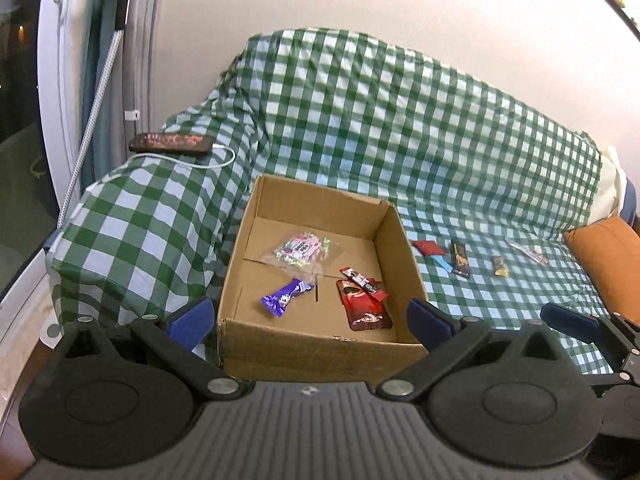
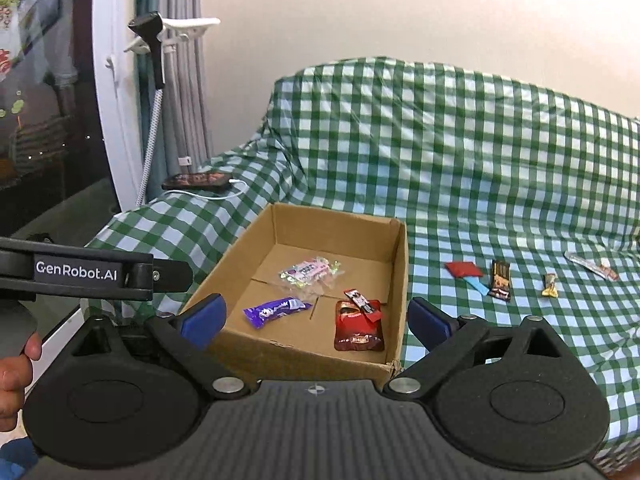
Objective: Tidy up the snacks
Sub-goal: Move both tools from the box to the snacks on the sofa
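An open cardboard box [image 1: 236,264] [image 2: 400,280] sits on the green checked sofa cover. Inside lie a purple bar [image 1: 285,294] [image 2: 276,310], a clear candy bag [image 1: 303,249] [image 2: 310,272], a red pouch [image 1: 362,306] [image 2: 358,328] and a small red-black stick [image 1: 362,281] [image 2: 360,300]. On the cover to the right lie a red packet [image 1: 427,248] [image 2: 463,269], a blue stick [image 2: 477,285], a dark bar [image 1: 460,260] [image 2: 501,280], a small gold snack [image 1: 500,267] [image 2: 550,285] and a silver stick [image 1: 528,254] [image 2: 592,266]. My left gripper [image 1: 308,318] is open and empty before the box. My right gripper [image 2: 316,318] is open and empty too.
A phone [image 1: 170,143] [image 2: 198,181] on a white cable lies on the sofa's left arm. An orange cushion [image 1: 604,248] sits at the right. A mop handle [image 1: 100,80] leans by the curtain and glass door at left. The right gripper's finger shows in the left wrist view [image 1: 568,316].
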Demonstrator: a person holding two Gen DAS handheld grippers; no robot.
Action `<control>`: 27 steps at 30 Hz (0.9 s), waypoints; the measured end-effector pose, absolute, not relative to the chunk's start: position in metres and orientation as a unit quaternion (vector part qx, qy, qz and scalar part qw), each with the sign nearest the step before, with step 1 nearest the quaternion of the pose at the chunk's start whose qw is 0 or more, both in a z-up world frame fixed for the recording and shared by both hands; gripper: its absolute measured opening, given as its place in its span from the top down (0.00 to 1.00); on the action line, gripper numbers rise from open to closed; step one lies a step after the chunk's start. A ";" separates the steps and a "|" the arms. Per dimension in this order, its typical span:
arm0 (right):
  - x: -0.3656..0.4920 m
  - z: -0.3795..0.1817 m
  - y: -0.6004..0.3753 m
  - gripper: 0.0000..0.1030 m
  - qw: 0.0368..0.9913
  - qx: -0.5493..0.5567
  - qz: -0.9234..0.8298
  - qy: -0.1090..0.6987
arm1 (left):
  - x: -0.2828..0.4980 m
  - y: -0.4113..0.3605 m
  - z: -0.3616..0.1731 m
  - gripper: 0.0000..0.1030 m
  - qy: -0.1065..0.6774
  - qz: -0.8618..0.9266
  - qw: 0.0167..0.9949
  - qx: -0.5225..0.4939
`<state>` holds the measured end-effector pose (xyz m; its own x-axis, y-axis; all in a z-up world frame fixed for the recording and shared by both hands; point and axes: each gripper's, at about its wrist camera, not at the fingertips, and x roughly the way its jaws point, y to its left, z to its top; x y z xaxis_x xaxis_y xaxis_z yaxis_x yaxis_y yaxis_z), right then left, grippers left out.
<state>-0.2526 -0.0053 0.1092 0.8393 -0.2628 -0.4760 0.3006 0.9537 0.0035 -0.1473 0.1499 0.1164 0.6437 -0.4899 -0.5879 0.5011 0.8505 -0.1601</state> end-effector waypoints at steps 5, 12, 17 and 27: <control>-0.261 0.112 0.000 0.04 0.960 0.035 -0.149 0.233 | -0.156 0.152 0.123 0.00 0.310 -0.276 0.910 0.009; -0.262 0.111 0.003 0.03 0.960 0.033 -0.151 0.233 | -0.159 0.151 0.125 0.00 0.306 -0.276 0.911 0.010; -0.263 0.108 -0.001 0.02 0.959 0.037 -0.153 0.237 | -0.156 0.149 0.122 0.00 0.307 -0.278 0.910 0.015; -0.259 0.098 -0.021 0.02 0.954 0.057 -0.158 0.250 | -0.145 0.130 0.112 0.00 0.329 -0.277 0.902 0.035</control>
